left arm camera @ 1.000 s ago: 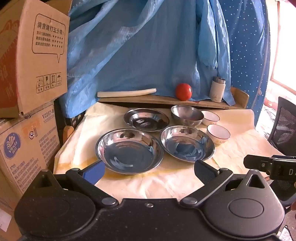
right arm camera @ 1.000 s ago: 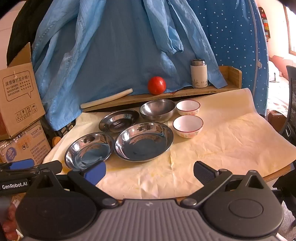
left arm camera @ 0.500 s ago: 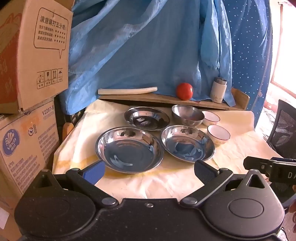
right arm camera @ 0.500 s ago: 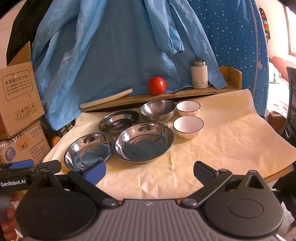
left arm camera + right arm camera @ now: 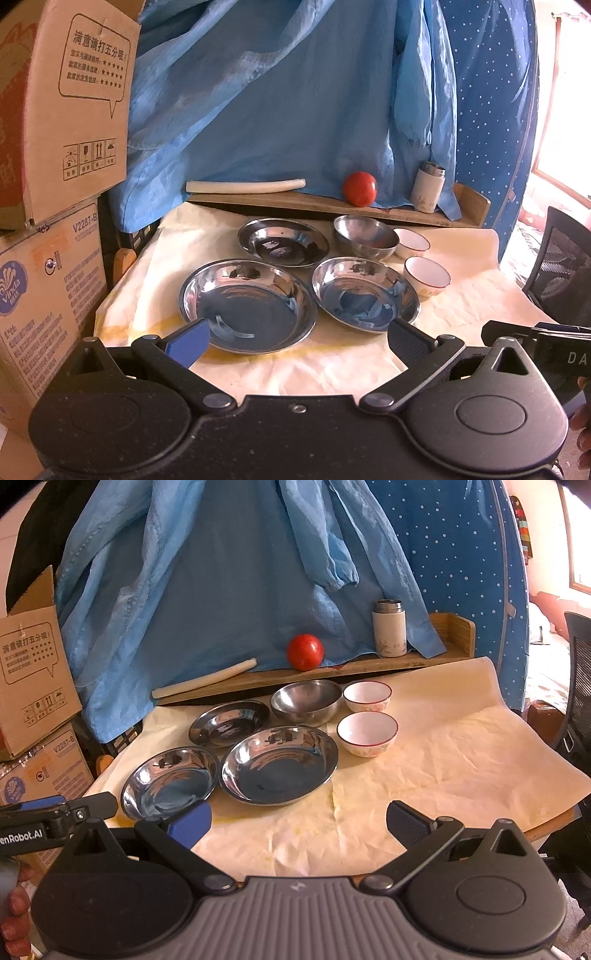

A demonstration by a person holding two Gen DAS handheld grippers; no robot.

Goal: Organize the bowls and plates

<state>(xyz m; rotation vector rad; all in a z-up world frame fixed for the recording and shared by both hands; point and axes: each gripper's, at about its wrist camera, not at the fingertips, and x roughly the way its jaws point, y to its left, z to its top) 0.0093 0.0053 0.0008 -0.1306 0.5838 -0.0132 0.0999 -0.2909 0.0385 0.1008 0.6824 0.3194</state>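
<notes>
Three shiny steel plates lie on the paper-covered table: a near-left plate (image 5: 247, 304) (image 5: 170, 781), a near-right plate (image 5: 365, 293) (image 5: 279, 764) and a far plate (image 5: 282, 242) (image 5: 229, 722). Behind them sits a steel bowl (image 5: 365, 236) (image 5: 306, 701). Two white red-rimmed bowls stand to its right, one far (image 5: 412, 242) (image 5: 367, 696) and one near (image 5: 426, 275) (image 5: 367, 733). My left gripper (image 5: 295, 338) is open just short of the near-left plate, holding nothing. My right gripper (image 5: 297, 821) is open over bare paper in front of the plates.
A wooden shelf (image 5: 369, 664) at the back carries a red tomato (image 5: 305, 651), a white flask (image 5: 388, 627) and a pale rolling pin (image 5: 205, 677). Blue cloth (image 5: 240, 572) hangs behind. Cardboard boxes (image 5: 55, 147) stack on the left; a mesh chair (image 5: 561, 266) stands on the right.
The left wrist view has shifted slightly, with the plates a touch higher and closer in frame. The right gripper has barely moved. Both stay open and empty.
</notes>
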